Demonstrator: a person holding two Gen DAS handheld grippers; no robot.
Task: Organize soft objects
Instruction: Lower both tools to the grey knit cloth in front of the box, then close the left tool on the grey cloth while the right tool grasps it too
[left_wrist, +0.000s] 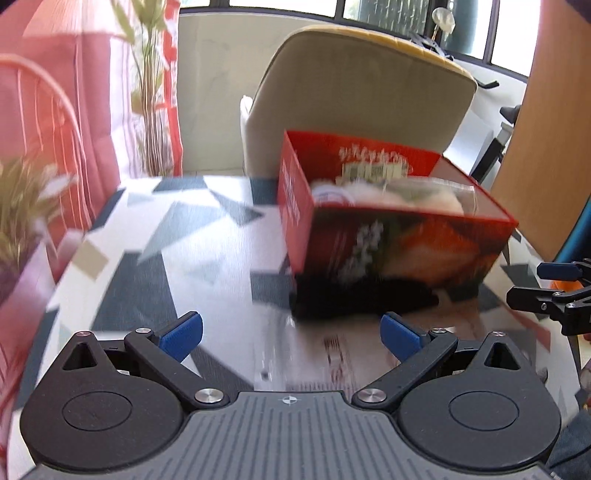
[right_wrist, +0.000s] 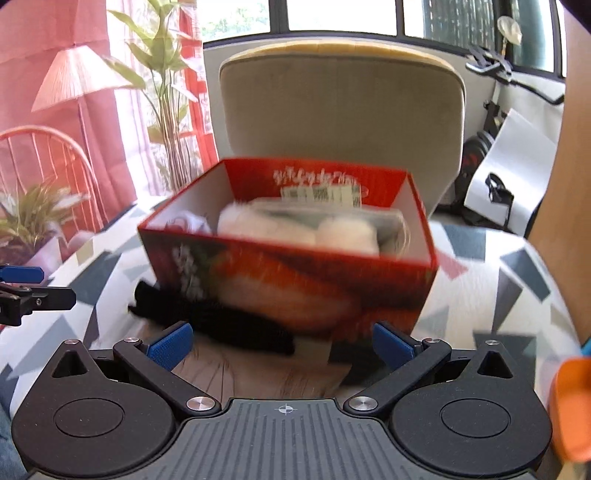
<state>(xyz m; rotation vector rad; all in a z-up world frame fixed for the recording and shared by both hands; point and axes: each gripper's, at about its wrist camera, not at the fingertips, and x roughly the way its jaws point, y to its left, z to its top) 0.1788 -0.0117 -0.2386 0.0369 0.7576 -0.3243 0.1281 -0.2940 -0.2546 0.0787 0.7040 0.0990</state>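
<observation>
**Sunlit room, red box on the patterned desk**

Daylight from the windows falls on a desk covered in a white cloth with grey and blue triangles. Left hand-held gripper stands with its blue pads wide apart and nothing between them; the right hand-held gripper is likewise spread wide and empty.

Just beyond both sets of fingertips lies a black soft item, rumpled and dark, pressed against the foot of a red box. The box is open at the top, printed with orange and white shapes and pale lettering, all blurred. Inside it sit fluffy white soft objects and something grey-green along the far wall; what each is cannot be told.

Behind the box stands a beige chair with a yellow top edge. Left of the box are a potted plant, a red wire chair and pink curtains.
</observation>
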